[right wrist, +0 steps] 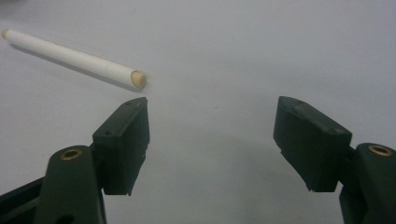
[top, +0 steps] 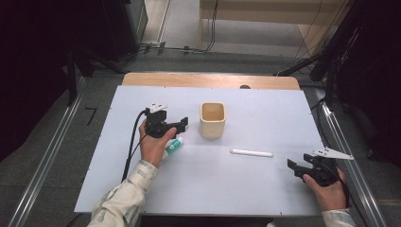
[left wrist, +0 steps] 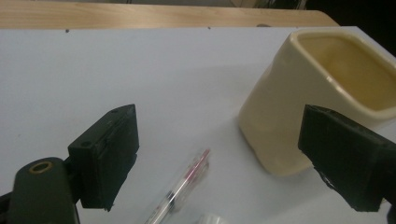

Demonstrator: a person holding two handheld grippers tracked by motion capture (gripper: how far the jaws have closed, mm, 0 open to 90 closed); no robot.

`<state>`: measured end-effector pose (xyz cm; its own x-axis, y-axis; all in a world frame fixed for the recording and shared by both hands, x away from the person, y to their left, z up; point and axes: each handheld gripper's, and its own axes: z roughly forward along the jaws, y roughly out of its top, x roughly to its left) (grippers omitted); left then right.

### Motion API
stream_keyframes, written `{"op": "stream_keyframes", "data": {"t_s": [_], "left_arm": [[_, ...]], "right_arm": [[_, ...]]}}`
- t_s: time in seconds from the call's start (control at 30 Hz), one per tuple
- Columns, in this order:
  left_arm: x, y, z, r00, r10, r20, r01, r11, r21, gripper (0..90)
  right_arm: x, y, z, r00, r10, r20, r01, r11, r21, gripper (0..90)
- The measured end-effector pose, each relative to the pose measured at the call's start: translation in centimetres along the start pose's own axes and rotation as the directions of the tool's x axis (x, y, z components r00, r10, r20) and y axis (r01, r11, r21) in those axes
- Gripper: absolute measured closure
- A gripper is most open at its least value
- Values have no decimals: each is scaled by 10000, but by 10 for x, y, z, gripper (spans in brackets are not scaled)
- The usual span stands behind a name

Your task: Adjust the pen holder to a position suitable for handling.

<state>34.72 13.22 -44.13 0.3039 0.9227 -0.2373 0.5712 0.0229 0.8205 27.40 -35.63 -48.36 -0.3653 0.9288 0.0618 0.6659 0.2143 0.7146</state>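
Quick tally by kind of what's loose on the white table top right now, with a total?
Cream square cup: 1
White stick marker: 1
Tube with green label: 1
Clear pen with red markings: 1
Total: 4

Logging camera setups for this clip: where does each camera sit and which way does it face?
High view: above the person's side, looking forward and down on the table; both forearms, left tool, right tool show.
Left gripper view: rides the left tool, faces the cup and a pen; its jaws stand apart.
Right gripper view: rides the right tool, faces the white stick; its jaws stand apart.
Shared: cup and stick also appear in the high view.
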Motion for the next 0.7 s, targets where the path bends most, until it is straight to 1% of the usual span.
{"op": "stream_keyframes", "data": {"t_s": [0.17, 0.33, 0.7], "left_arm": [[-11, 12, 6, 9999, 126, 82, -125, 9999, -87, 144], [-18, 17, 11, 9996, 246, 157, -245, 9997, -57, 144], [-22, 19, 18, 9996, 160, 234, -160, 9999, -22, 151]], "right_arm": [[0, 0, 0, 10000, -1, 14, 1, 10000, -9, 258], [-1, -1, -1, 10000, -6, 33, 6, 10000, 13, 258], [-1, 0, 0, 10000, -10, 1, 10, 10000, 26, 258]]}}
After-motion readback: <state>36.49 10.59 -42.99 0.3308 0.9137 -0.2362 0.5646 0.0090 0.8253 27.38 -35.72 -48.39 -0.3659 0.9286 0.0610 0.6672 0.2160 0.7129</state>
